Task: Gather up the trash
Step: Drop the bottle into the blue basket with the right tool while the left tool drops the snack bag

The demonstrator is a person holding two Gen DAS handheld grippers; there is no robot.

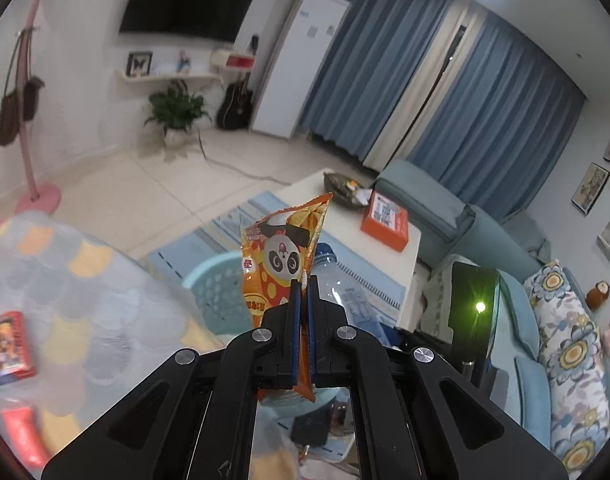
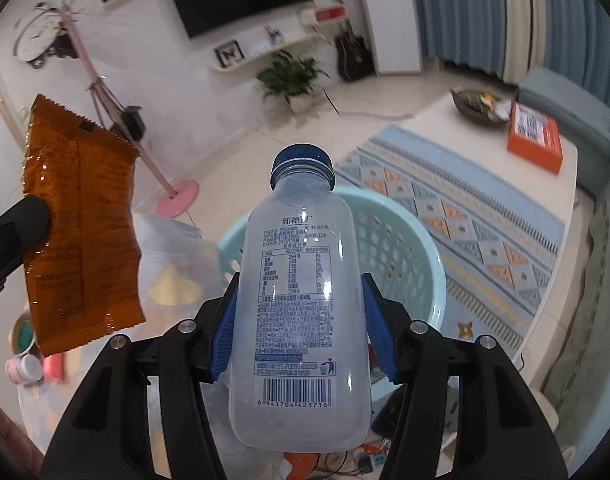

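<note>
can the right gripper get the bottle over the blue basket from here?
Probably yes. The right gripper holds the plastic bottle, and the light blue basket sits open right beyond it. The snack bag in the left gripper hangs off to the side, not in between.

Wrist views angled down, sharing basket [image 1: 215, 284]

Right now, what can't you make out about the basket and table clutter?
- Basket floor: the bottle covers most of it in the right view; the snack bag does in the left.
- Red box print, left view: blurred.
- Small tubs, right view: cut off by the rim.
</note>
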